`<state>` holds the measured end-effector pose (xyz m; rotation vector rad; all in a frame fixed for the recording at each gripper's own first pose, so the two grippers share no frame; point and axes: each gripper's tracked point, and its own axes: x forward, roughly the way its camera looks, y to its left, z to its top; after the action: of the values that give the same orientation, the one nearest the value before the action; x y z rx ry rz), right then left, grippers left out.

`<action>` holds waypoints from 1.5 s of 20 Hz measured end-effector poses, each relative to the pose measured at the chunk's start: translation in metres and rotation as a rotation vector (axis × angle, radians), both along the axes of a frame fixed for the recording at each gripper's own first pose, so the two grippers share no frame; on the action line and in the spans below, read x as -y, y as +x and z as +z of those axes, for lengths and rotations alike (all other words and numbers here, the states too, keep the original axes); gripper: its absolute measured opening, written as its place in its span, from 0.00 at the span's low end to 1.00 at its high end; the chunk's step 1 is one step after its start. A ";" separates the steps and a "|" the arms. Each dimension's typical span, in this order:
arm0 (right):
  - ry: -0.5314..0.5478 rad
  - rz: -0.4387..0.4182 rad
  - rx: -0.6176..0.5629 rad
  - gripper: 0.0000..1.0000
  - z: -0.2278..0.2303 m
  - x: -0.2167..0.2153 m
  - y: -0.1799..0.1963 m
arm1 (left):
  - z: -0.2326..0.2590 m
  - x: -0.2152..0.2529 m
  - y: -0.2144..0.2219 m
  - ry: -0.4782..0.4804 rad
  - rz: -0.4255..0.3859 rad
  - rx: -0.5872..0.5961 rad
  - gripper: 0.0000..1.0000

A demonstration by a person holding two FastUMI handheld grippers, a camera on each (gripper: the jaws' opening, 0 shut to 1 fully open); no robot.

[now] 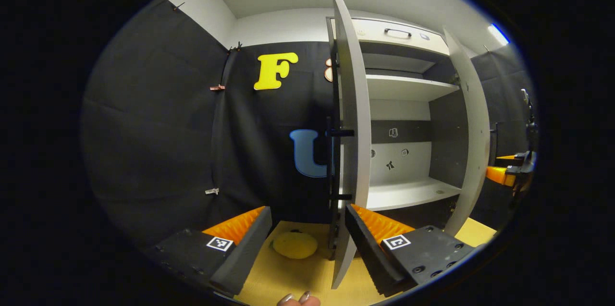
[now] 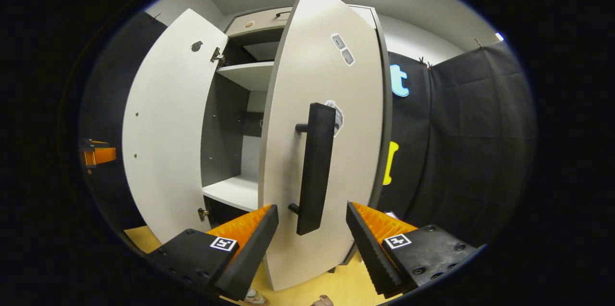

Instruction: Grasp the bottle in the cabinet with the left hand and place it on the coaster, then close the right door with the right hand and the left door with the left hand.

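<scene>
Left gripper (image 1: pixel 307 243): fingers spread wide and holding nothing, hovering low over the pale wooden tabletop (image 1: pixel 298 282). Between the fingers, flat on the tabletop, lies a round yellow disc (image 1: pixel 295 244), apparently the coaster. No bottle can be made out on it or on the cabinet shelves visible here, so the bottle's position cannot be confirmed.

Just beyond the disc stands the edge of the white left cabinet door (image 1: pixel 353 118), swung fully outward, with its black bar handle (image 1: pixel 340 132) on the outer face. The left gripper sits near this edge, judged a sensible waiting post for a later push on that door.

Right gripper (image 2: pixel 311 243): fingers likewise spread and empty. The long black bar handle (image 2: pixel 314 169) of the white right cabinet door (image 2: pixel 331 80) stands between and just past the fingertips, without visible contact. This door is part-open. The alignment suggests the step in hand is closing the right door.

Farther back, the open grey-and-white cabinet (image 1: pixel 408 118) shows a bare lower shelf (image 1: pixel 408 193) and an upper shelf (image 1: pixel 408 87). The other gripper (image 1: pixel 509 171) appears at the far right of the left gripper view, beyond the right door.

Risk judged: a push off the handle could slip along the panel.
</scene>
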<state>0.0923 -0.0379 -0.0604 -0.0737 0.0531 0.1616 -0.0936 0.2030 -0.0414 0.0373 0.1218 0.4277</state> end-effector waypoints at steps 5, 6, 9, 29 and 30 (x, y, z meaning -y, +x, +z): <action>-0.037 0.013 0.040 0.98 0.009 -0.022 -0.017 | -0.005 -0.003 0.015 -0.025 -0.047 0.010 0.97; -0.047 0.000 0.044 0.98 0.012 -0.016 -0.020 | -0.005 -0.003 0.017 -0.024 -0.058 0.010 0.97; -0.053 -0.042 0.052 0.98 0.019 0.000 -0.027 | -0.003 -0.002 0.022 -0.014 -0.082 0.017 0.96; -0.060 -0.114 0.062 0.98 0.031 0.044 -0.060 | -0.007 0.097 0.090 -0.037 -0.331 0.038 0.94; -0.057 -0.121 0.064 0.97 0.032 0.048 -0.061 | -0.008 0.106 0.100 -0.035 -0.351 0.040 0.94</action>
<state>0.0312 -0.0857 -0.0286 -0.1325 -0.0014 0.0363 0.0062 0.0974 -0.0490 0.0152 0.0807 0.0756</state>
